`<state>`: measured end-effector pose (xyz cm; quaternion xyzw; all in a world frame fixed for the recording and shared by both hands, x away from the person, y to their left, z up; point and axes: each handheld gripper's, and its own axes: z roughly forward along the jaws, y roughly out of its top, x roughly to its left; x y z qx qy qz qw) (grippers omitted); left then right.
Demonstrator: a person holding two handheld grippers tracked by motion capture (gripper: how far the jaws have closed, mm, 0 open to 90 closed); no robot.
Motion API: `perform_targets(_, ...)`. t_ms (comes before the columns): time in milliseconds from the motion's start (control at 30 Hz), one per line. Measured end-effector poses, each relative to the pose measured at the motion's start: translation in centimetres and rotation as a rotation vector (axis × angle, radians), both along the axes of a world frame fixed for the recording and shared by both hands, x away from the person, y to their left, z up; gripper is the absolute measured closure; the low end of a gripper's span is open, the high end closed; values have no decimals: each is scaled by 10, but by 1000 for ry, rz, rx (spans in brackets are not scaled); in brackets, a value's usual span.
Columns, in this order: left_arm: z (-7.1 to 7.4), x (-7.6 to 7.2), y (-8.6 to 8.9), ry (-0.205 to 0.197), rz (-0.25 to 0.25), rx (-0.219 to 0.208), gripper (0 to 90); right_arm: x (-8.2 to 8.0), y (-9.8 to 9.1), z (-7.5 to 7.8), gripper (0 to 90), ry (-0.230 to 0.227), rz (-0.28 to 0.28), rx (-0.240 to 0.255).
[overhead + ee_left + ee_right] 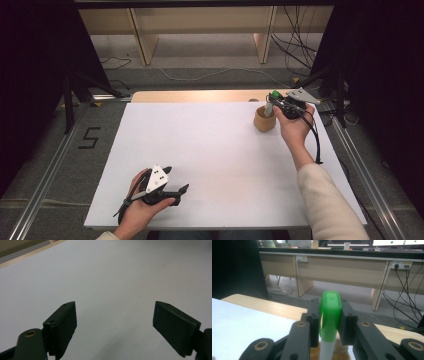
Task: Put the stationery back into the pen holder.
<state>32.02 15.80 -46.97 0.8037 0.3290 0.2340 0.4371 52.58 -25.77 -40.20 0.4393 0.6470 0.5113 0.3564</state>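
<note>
White tabletop [210, 150]: my right gripper [278, 103] pinches the green-capped marker [329, 315] upright, directly over the brown cup [264, 120]; left gripper [175, 192] idle, jaws spread

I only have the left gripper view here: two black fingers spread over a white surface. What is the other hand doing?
Observer: The right gripper is at the far right of the table, shut on a marker with a green cap.
Operator: Is anything near that marker?
Observer: Yes, a small brown cup stands right under it; the high view has the marker's lower end at the cup's mouth.
Operator: And where does my left gripper sit?
Observer: The left gripper is near the front left of the white table, open, holding nothing.
</note>
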Motion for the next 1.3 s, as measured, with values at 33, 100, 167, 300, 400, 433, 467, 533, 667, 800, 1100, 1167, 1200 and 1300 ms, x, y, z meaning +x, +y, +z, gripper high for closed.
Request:
perform_targets(33, 0, 0, 0, 0, 0, 0, 192, 0, 0, 0, 744, 0, -1, -4)
perform_targets(100, 0, 0, 0, 1, 0, 0, 192, 1, 1, -1, 744, -1, -2, -5)
perform_targets(167, 0, 0, 0, 1, 0, 0, 192, 1, 1, -2, 743, 1, -4, -6)
perform_targets(300, 0, 0, 0, 1, 0, 0, 192, 1, 1, -4, 743, 4, -7, -15)
perform_targets(400, 0, 0, 0, -2, 0, 0, 192, 2, 1, -5, 744, 8, -8, -14)
perform_targets(433, 0, 0, 0, -2, 0, 0, 192, 2, 1, -5, 744, 8, -8, -15)
perform_targets(467, 0, 0, 0, -2, 0, 0, 192, 2, 1, -5, 743, 8, -8, -16)
perform_targets(533, 0, 0, 0, -2, 0, 0, 192, 2, 2, -6, 743, 6, -8, -18)
perform_targets(667, 0, 0, 0, 0, -1, -1, 192, 3, 2, -8, 743, 12, -11, -25)
perform_targets(800, 0, 0, 0, -2, -1, 0, 192, 5, 3, -11, 743, 18, -14, -35)
perform_targets(1100, 0, 0, 0, -1, -3, -2, 192, 6, 3, -19, 743, 26, -22, -43)
perform_targets(1167, 0, 0, 0, 0, -2, -3, 192, 6, 3, -18, 743, 23, -22, -40)
perform_targets(1200, 0, 0, 0, 0, -2, -3, 192, 6, 3, -17, 743, 24, -23, -38)
perform_targets(1300, 0, 0, -1, 0, -3, -2, 192, 7, 3, -17, 743, 22, -22, -40)
